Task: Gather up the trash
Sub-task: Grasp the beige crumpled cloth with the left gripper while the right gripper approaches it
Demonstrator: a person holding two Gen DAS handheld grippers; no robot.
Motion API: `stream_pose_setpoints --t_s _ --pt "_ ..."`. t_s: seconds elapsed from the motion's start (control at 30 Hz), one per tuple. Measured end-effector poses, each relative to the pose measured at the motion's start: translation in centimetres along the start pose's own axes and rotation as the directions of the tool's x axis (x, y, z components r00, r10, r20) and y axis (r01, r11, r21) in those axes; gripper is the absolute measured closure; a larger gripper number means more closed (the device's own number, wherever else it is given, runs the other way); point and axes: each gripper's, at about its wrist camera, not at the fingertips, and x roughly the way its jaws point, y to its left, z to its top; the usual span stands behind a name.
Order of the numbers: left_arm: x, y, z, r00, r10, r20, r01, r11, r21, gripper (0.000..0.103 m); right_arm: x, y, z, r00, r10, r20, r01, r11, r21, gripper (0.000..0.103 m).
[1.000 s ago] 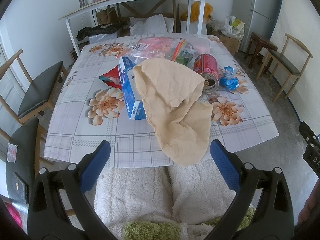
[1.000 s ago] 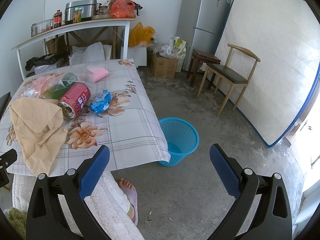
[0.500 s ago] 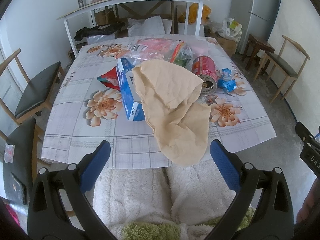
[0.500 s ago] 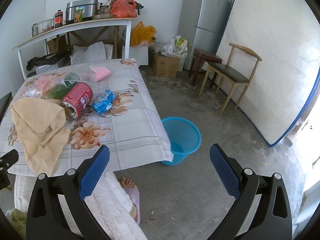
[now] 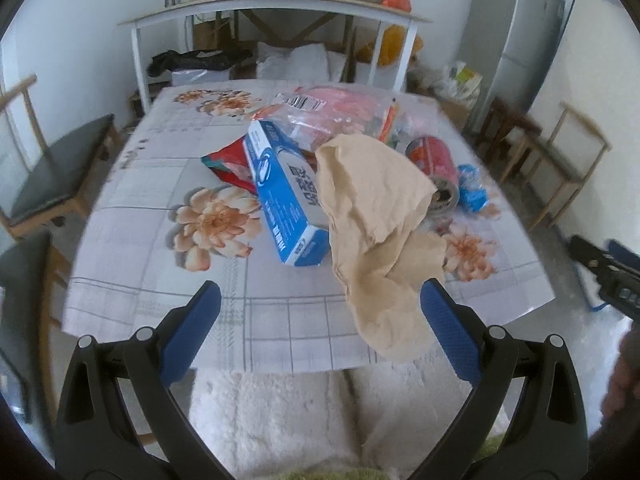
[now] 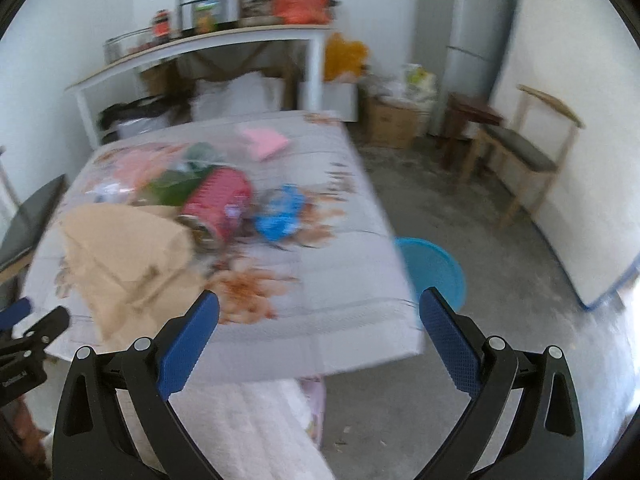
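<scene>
Trash lies on a table [image 5: 160, 276] with a floral cloth. A tan crumpled paper [image 5: 376, 216] droops over the near edge and drapes over a blue box [image 5: 286, 192]. A red wrapper [image 5: 230, 162], clear bags [image 5: 340, 110], a red can [image 5: 434, 164] on its side and a blue wrapper [image 5: 472, 190] lie around them. My left gripper [image 5: 320, 330] is open at the near edge, its right finger beside the paper. My right gripper [image 6: 318, 336] is open above the near right corner. The can [image 6: 218, 202], blue wrapper [image 6: 280, 218] and paper [image 6: 124, 264] show there blurred. A blue bin [image 6: 434, 270] stands on the floor right of the table.
Wooden chairs stand left [image 5: 52, 184] and right [image 5: 560, 160] of the table. A white shelf table [image 5: 272, 4] with jars and a pot is behind, a fridge [image 6: 472, 40] and mattress [image 6: 576, 152] at right. White fleece-covered legs [image 5: 280, 420] are below the grippers.
Both grippers moved toward the table and swung left, so the trash looms larger. The right wrist view is now motion-blurred. Nothing on the table has moved and both grippers stay open.
</scene>
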Motion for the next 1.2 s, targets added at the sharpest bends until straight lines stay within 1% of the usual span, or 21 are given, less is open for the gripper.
stream_pose_setpoints --t_s 0.03,0.1,0.2,0.27,0.3,0.4,0.5,0.57,0.67,0.73,0.77,0.8,0.83,0.87,0.9,0.93,1.0,1.03,1.07,1.13,1.2 --pt "0.0 0.5 -0.1 0.999 -0.042 0.022 0.043 0.999 -0.012 0.007 0.4 0.4 0.3 0.999 0.031 -0.008 -0.031 0.999 -0.006 0.006" --pt "0.1 1.1 0.0 0.994 -0.091 0.054 0.092 0.996 -0.019 0.007 1.5 1.4 1.0 0.995 0.094 -0.024 -0.094 0.995 -0.02 0.006" --pt "-0.1 0.9 0.3 0.984 -0.139 0.11 0.135 0.99 0.045 0.007 2.4 3.0 1.8 0.988 0.148 -0.031 -0.15 0.987 -0.059 0.006" --pt "-0.2 0.3 0.3 0.978 -0.146 0.149 0.131 0.986 0.104 0.007 2.8 3.9 2.4 0.984 0.174 -0.033 -0.177 0.981 -0.084 0.006" --pt "-0.2 0.1 0.3 0.977 -0.147 0.158 0.129 0.985 0.118 0.007 3.0 4.2 2.7 0.98 0.193 -0.036 -0.196 0.976 -0.09 0.006" --pt "0.0 -0.7 0.3 0.969 -0.158 0.189 0.123 0.975 0.182 0.007 3.9 4.5 3.4 0.97 0.235 -0.066 -0.24 0.967 -0.079 0.006" --pt "0.0 -1.9 0.1 0.963 -0.15 0.224 0.085 0.958 0.275 0.007 5.0 4.2 3.9 0.962 0.253 -0.1 -0.26 0.964 -0.06 0.006" --pt "0.5 -2.8 0.0 0.968 -0.129 0.216 0.051 0.94 0.336 0.007 5.1 4.2 4.3 0.955 0.282 -0.095 -0.29 0.954 -0.076 0.006" --pt "1.2 -3.3 -0.5 0.975 -0.138 0.176 0.064 0.926 0.372 0.007 4.5 5.4 5.0 0.935 0.35 -0.061 -0.355 0.923 -0.15 0.006" --pt "1.6 -3.5 -1.0 0.977 -0.148 0.151 0.08 0.92 0.384 0.007 4.3 6.6 5.6 0.915 0.4 -0.051 -0.402 0.895 -0.192 0.009" --pt "1.7 -3.6 -1.3 0.979 -0.151 0.14 0.086 0.918 0.388 0.007 4.3 7.2 5.9 0.905 0.423 -0.051 -0.423 0.881 -0.21 0.012" --pt "1.9 -3.8 -1.5 0.981 -0.148 0.126 0.088 0.915 0.395 0.008 4.2 8.1 6.1 0.89 0.452 -0.051 -0.451 0.862 -0.231 0.015" --pt "1.9 -3.8 -1.8 0.981 -0.15 0.121 0.09 0.913 0.399 0.014 4.2 8.6 6.3 0.88 0.472 -0.053 -0.47 0.849 -0.243 0.016" --pt "1.9 -3.9 -2.0 0.982 -0.151 0.112 0.094 0.91 0.403 0.018 4.2 9.4 6.4 0.868 0.494 -0.056 -0.49 0.832 -0.259 0.021" --pt "2.0 -4.0 -2.2 0.984 -0.146 0.102 0.093 0.909 0.406 0.024 4.1 10.1 6.5 0.854 0.517 -0.059 -0.512 0.814 -0.276 0.024" --pt "2.2 -4.1 -2.4 0.986 -0.136 0.092 0.088 0.91 0.405 0.029 4.0 10.8 6.7 0.845 0.531 -0.06 -0.524 0.802 -0.287 0.025" --pt "2.6 -4.0 -2.7 0.99 -0.127 0.068 0.09 0.915 0.393 0.039 3.8 12.3 7.0 0.829 0.555 -0.067 -0.544 0.773 -0.326 0.03" --pt "2.8 -3.9 -2.8 0.99 -0.125 0.061 0.092 0.917 0.387 0.044 3.7 13.1 7.1 0.824 0.562 -0.073 -0.549 0.76 -0.346 0.031" --pt "3.1 -3.6 -3.0 0.991 -0.126 0.047 0.099 0.922 0.375 0.047 3.7 13.7 7.2 0.822 0.564 -0.078 -0.55 0.752 -0.364 0.032" --pt "3.5 -3.4 -3.1 0.992 -0.126 0.028 0.108 0.925 0.365 0.058 3.7 14.9 7.4 0.82 0.566 -0.09 -0.548 0.73 -0.407 0.033" --pt "3.8 -3.1 -3.3 0.99 -0.141 0.009 0.128 0.925 0.357 0.063 3.5 15.8 7.5 0.824 0.558 -0.099 -0.539 0.718 -0.44 0.035"
